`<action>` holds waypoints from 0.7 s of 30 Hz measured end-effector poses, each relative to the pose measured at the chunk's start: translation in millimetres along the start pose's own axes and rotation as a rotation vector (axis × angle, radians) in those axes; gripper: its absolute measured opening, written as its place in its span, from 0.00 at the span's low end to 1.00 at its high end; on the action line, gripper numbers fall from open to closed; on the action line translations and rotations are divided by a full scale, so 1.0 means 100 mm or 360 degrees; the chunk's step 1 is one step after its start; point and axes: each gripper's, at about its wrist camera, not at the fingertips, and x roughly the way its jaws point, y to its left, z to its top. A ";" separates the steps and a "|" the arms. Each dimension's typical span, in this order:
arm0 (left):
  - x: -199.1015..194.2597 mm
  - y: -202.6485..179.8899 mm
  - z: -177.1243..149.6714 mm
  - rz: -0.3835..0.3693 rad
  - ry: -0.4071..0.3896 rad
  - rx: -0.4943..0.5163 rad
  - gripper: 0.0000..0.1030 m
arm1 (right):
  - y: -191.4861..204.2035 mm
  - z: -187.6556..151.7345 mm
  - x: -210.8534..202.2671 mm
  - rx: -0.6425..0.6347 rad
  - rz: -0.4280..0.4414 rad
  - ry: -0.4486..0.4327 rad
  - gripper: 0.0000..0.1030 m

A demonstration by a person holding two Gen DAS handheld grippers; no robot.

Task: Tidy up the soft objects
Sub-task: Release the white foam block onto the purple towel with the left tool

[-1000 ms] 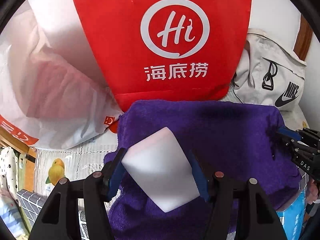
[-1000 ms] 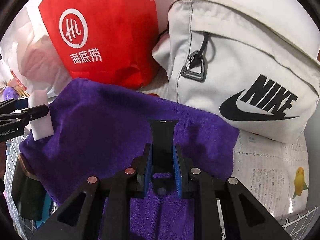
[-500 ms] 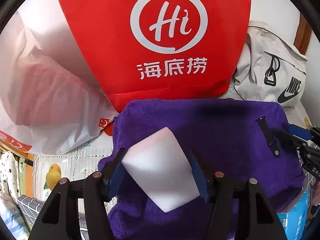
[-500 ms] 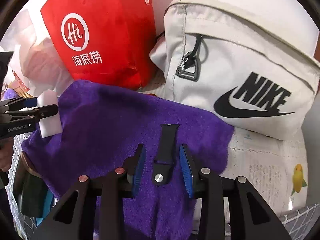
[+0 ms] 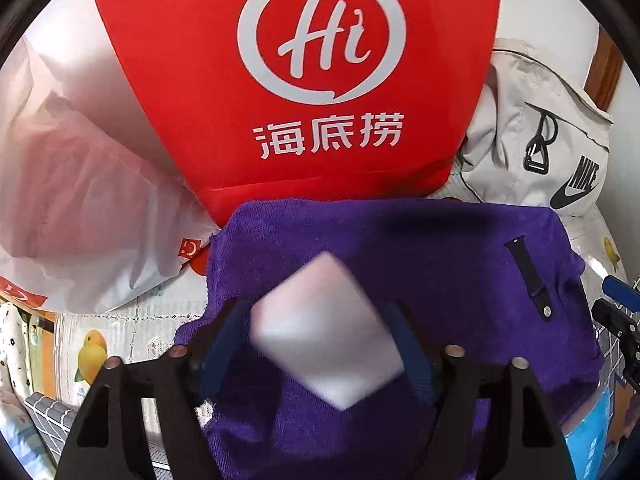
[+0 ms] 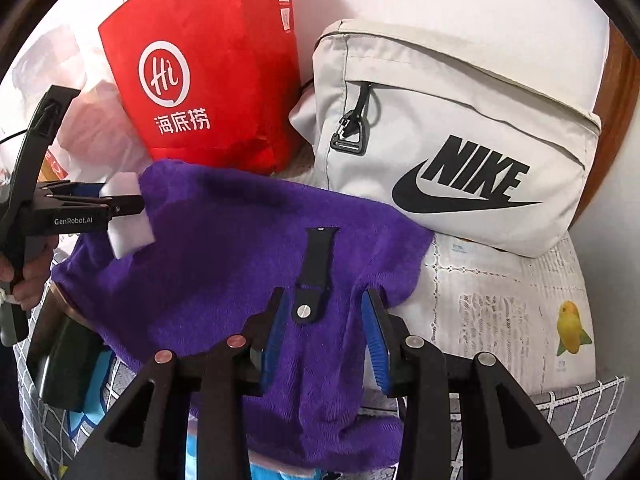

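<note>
A purple towel [image 5: 400,264] [image 6: 224,248] is spread over a pile in front of the bags. On it lies a black watch strap [image 5: 530,280] [image 6: 316,264], its studded end just between the tips of my right gripper [image 6: 324,294], whose jaws are opening and do not touch it. My left gripper [image 5: 316,312] [image 6: 120,200] hovers over the towel's left end, jaws opening. A white sponge block [image 5: 324,328] [image 6: 128,220] sits blurred and tilted between the pads, which no longer press on it.
A red paper bag [image 5: 296,80] [image 6: 200,80] stands behind the towel, a grey Nike bag [image 6: 460,140] to its right, a white plastic bag [image 5: 80,200] to its left. A bird-print cloth [image 6: 500,300] covers the surface. A hand [image 6: 24,280] holds the left gripper.
My right gripper let go of the watch strap, which now lies on the towel, and drew back with wider jaws. My left jaws spread and the sponge turned loose between them.
</note>
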 end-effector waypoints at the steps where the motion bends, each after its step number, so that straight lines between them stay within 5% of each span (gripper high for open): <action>1: -0.02 -0.02 -0.01 0.0021 -0.0004 0.0015 0.74 | 0.00 -0.01 -0.01 0.0000 0.0005 0.0000 0.37; 21: -0.89 -0.09 -0.51 0.0179 -0.0137 0.0021 0.74 | 0.40 -0.30 -0.57 -0.0002 0.0038 -0.0058 0.37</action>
